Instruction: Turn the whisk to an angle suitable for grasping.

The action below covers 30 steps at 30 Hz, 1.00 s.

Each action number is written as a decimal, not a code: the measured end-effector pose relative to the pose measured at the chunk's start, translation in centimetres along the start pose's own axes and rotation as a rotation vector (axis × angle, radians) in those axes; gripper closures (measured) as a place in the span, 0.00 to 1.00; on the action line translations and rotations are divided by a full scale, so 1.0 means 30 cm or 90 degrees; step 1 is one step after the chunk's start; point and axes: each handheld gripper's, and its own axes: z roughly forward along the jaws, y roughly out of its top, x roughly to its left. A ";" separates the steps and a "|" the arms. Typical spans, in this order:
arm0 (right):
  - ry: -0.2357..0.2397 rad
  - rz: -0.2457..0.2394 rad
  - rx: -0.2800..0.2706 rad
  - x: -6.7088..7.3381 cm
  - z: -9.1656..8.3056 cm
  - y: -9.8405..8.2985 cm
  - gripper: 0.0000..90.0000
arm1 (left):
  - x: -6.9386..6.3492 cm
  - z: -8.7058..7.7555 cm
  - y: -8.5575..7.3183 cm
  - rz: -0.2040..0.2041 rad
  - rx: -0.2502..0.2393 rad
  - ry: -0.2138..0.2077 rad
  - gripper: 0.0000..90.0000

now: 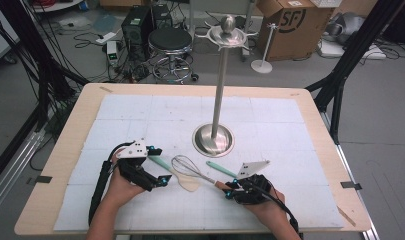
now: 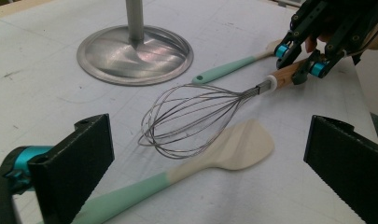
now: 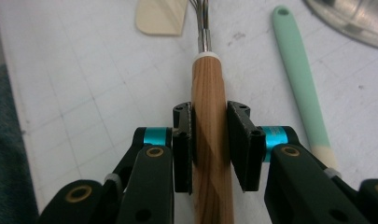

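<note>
A whisk with a wooden handle lies on the white mat in front of the steel stand. My right gripper is shut on that handle, one pad on each side of the wood; the left gripper view shows the same grip. In the high view the right gripper sits at the handle's near end. A spatula with a mint handle and cream blade lies beside the wire head. My left gripper stands open, its jaws wide apart either side of the spatula handle without touching it.
A second mint-handled utensil lies just right of the whisk, close to my right gripper. The tall steel stand with hooks at its top rises from a round base mid-table. Boxes, a stool and cables are on the floor beyond the table.
</note>
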 end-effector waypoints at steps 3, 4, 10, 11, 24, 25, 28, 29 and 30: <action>0.015 0.004 -0.023 -0.009 -0.019 0.000 0.81 | -0.001 -0.004 0.002 -0.002 -0.006 0.001 0.02; 0.022 0.006 -0.029 -0.012 -0.024 -0.001 0.81 | -0.001 -0.004 0.002 -0.002 -0.006 0.001 0.02; 0.057 -0.014 -0.031 -0.001 -0.024 0.001 0.81 | 0.001 -0.007 0.002 -0.001 -0.007 0.006 0.02; 0.063 -0.020 -0.028 0.001 -0.021 0.002 0.81 | 0.001 -0.007 0.002 -0.001 -0.007 0.006 0.02; 0.072 -0.157 -0.033 0.084 0.009 0.022 0.81 | 0.000 -0.011 0.003 -0.004 -0.013 0.007 0.02; 0.079 -0.164 -0.024 0.093 0.018 0.024 0.81 | 0.000 -0.011 0.003 -0.003 -0.013 0.006 0.02; 0.098 -0.182 -0.008 0.119 0.046 0.028 0.81 | 0.001 -0.012 0.003 -0.003 -0.014 0.005 0.02; 0.101 -0.185 -0.003 0.123 0.052 0.029 0.81 | 0.001 -0.012 0.003 -0.003 -0.014 0.005 0.02; 0.106 -0.184 0.009 0.125 0.064 0.029 0.81 | 0.000 -0.012 0.003 -0.004 -0.014 0.006 0.02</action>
